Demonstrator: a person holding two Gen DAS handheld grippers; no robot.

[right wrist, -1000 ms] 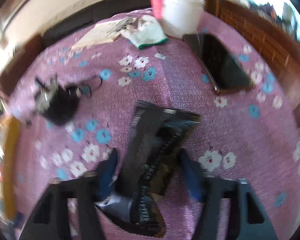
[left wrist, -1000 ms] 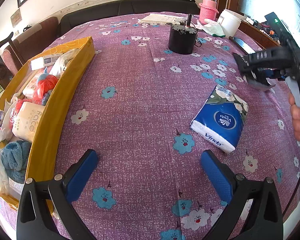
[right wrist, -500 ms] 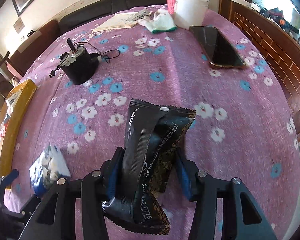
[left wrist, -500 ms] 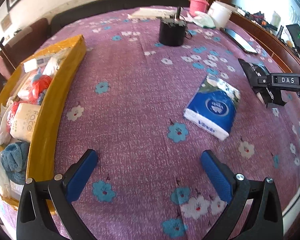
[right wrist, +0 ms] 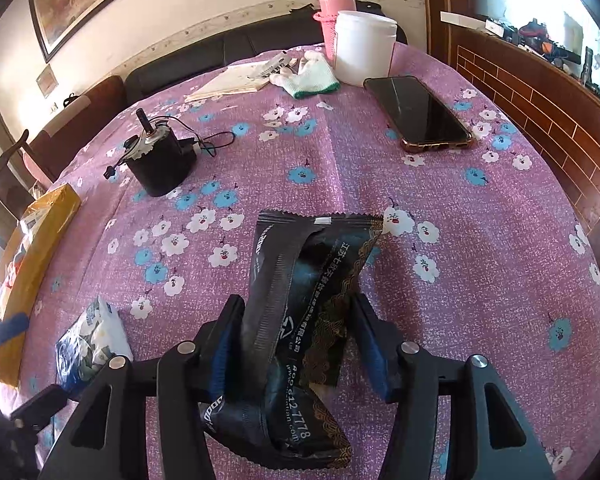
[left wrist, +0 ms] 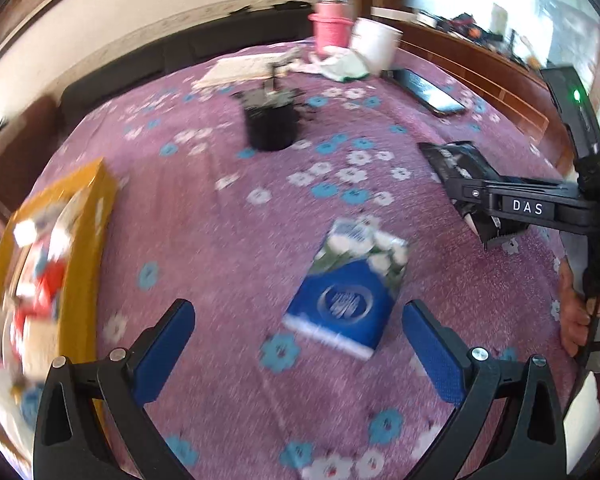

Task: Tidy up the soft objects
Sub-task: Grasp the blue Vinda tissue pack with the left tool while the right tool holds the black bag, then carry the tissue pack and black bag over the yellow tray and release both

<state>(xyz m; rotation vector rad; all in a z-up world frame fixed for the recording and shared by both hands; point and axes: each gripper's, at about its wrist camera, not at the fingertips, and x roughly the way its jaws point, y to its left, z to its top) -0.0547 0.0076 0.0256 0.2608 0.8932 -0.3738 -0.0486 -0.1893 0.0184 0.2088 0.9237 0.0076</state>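
Loosening around the black snack packet, the right gripper is opening mid-tabletop, while the released left gripper should next straddle the blue tissue pack.

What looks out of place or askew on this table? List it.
The black wrapper pack between the right gripper fingers is crumpled and twisted as the jaws open. The blue tissue pack lies askew on the tablecloth, outside the yellow box. A work glove lies beside the white tub.
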